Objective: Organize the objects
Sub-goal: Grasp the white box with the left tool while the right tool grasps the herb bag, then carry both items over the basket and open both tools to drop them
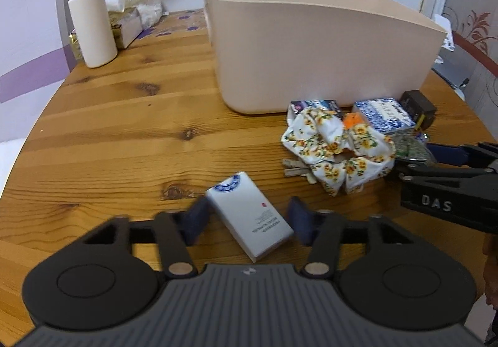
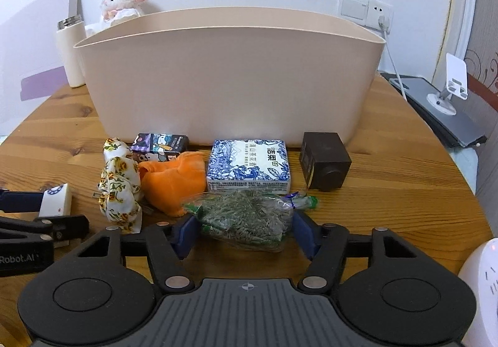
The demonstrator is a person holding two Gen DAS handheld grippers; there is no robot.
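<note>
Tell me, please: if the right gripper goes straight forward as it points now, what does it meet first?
The clear bag of green-grey bits, already between the right gripper pads; behind it probably the blue-and-white tissue pack.

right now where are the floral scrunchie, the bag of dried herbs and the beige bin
floral scrunchie (image 1: 336, 147), left wrist view, middle folds
bag of dried herbs (image 2: 246, 219), right wrist view, centre of bag
beige bin (image 2: 230, 88), right wrist view, front wall

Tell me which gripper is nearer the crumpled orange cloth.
Right. The right gripper straddles a clear bag of green-grey bits lying just in front of the crumpled orange cloth. The left gripper is off to the cloth's left, around a white rectangular box.
</note>
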